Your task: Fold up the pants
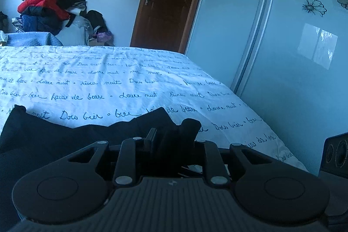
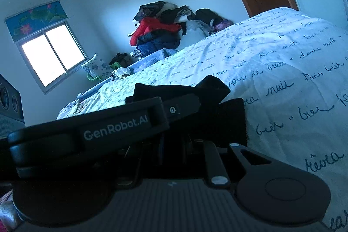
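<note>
Left gripper (image 1: 171,134) pinching a bunched fold of the black pants (image 1: 54,138), the rest trailing off to its left over the script-printed bedspread (image 1: 130,79). Right gripper (image 2: 208,110) nearly closed on dark pants cloth bunched just ahead.

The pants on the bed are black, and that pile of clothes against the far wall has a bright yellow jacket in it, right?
Not quite. The jacket in the pile of clothes is red, not yellow; both wrist views show it. The rest holds: the pants are black and lie on the bed, and the pile sits against the far wall.
</note>
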### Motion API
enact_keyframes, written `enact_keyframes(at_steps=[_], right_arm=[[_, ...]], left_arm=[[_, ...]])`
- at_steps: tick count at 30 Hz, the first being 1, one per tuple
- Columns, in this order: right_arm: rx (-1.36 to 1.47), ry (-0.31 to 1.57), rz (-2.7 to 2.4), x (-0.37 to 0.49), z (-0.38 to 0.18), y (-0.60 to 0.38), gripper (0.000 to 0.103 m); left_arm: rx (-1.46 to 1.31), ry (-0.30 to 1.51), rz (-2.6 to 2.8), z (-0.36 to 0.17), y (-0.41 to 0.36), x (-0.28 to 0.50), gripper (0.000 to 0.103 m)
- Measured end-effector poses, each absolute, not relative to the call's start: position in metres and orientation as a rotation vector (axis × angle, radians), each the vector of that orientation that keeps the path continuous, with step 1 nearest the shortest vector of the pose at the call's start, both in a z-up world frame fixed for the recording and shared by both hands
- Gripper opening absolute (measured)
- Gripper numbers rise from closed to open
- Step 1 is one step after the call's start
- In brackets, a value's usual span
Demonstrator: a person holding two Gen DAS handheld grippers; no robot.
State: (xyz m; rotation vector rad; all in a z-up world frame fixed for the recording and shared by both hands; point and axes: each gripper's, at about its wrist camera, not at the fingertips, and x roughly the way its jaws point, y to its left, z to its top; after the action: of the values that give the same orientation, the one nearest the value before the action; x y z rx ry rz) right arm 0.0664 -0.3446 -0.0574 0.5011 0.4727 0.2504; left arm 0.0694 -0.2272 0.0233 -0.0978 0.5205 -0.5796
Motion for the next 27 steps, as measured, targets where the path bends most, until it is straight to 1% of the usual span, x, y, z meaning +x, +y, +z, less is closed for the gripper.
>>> enact_keyframes(at_steps=[9,12,13,15,17,20,22,23,24,27], right_arm=[[0.525,0.501,0.222,0.061,-0.066,-0.354,0.016],[0.529,0.535,0.208,0.061,-0.071,-0.356,0.016],[0.527,0.543,0.205,0.060,-0.072,-0.356,0.017],[0.519,0.562,0.195,0.059,-0.073,-0.356,0.021],[0.520,0.573,0.184,0.055,-0.074,-0.359,0.025],[0.514,0.584,0.164,0.048,-0.074,-0.368,0.027],[0.487,0.592,0.130,0.040,-0.072,-0.374,0.033],[0.463,0.599,0.101,0.036,-0.071,-0.376,0.043],[0.428,0.602,0.069,0.032,-0.069,-0.379,0.050],[0.335,0.587,-0.044,0.020,-0.060,-0.390,0.051]], left_arm=[[-0.079,0.573,-0.604,0.011,-0.239,0.075,0.027],[-0.076,0.601,-0.619,0.006,-0.241,0.078,0.030],[-0.071,0.606,-0.624,0.004,-0.242,0.077,0.033],[-0.066,0.615,-0.640,0.003,-0.244,0.076,0.043],[-0.071,0.621,-0.666,0.002,-0.244,0.075,0.060],[-0.092,0.642,-0.702,0.004,-0.244,0.074,0.073],[-0.115,0.670,-0.721,0.004,-0.243,0.075,0.077],[-0.130,0.688,-0.726,0.004,-0.241,0.077,0.077],[-0.143,0.701,-0.728,0.005,-0.239,0.077,0.077],[-0.173,0.721,-0.732,0.015,-0.226,0.080,0.078]])
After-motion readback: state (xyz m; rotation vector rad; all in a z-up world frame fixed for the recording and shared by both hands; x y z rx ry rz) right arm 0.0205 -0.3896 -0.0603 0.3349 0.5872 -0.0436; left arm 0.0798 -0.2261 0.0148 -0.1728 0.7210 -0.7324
